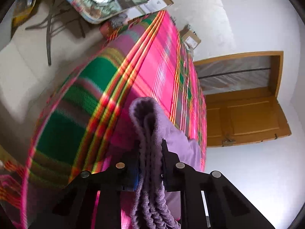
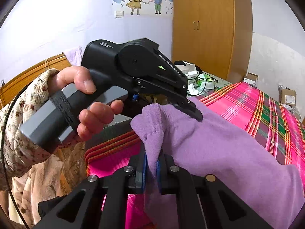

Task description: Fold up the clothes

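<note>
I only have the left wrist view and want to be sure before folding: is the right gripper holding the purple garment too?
Observer: Yes, the right gripper has its jaws shut on a bunched corner of the purple garment.
Operator: How close are the two grips?
Observer: Very close. The left gripper pinches the same bunch just beyond the right one.
Operator: And the rest of the cloth?
Observer: It trails away to the right over the plaid bedspread.
</note>
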`<move>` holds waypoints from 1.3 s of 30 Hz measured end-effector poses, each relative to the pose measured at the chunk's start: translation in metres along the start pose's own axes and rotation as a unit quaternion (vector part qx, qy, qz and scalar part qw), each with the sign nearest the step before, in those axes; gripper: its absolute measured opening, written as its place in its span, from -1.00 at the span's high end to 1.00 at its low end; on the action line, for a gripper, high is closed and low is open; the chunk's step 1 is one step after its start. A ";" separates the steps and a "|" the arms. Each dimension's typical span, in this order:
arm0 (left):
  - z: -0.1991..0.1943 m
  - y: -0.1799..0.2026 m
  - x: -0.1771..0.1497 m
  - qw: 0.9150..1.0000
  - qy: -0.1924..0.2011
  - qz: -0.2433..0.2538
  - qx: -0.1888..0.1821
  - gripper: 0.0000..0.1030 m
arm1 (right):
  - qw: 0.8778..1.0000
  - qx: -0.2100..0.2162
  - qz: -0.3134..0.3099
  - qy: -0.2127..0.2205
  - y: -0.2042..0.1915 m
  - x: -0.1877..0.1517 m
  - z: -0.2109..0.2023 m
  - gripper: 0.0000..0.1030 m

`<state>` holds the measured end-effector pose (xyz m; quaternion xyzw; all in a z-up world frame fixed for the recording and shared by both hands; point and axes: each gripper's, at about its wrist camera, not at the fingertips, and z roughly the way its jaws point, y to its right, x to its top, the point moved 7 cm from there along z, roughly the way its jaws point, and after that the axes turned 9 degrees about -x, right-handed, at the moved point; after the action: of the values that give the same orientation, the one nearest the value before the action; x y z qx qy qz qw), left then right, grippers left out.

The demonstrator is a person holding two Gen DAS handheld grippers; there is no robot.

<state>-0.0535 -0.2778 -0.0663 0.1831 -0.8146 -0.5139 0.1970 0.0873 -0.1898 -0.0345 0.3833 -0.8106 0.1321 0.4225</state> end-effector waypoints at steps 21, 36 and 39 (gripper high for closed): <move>0.002 0.011 0.000 0.999 0.015 0.039 0.027 0.65 | 0.998 0.024 0.050 -0.024 0.001 0.001 0.014 0.86; 0.029 0.112 -0.041 0.992 0.002 0.129 -0.011 0.64 | 0.995 -0.019 0.078 0.066 0.056 0.001 -0.079 0.86; 0.041 0.131 -0.052 0.989 -0.009 0.143 -0.019 0.64 | 0.993 -0.032 0.087 0.077 0.066 -0.005 -0.099 0.86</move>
<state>-0.0427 -0.1675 0.0294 0.0557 -0.8241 -0.4978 0.2644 0.0983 -0.0896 0.0292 0.2860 -0.8100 0.1717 0.4823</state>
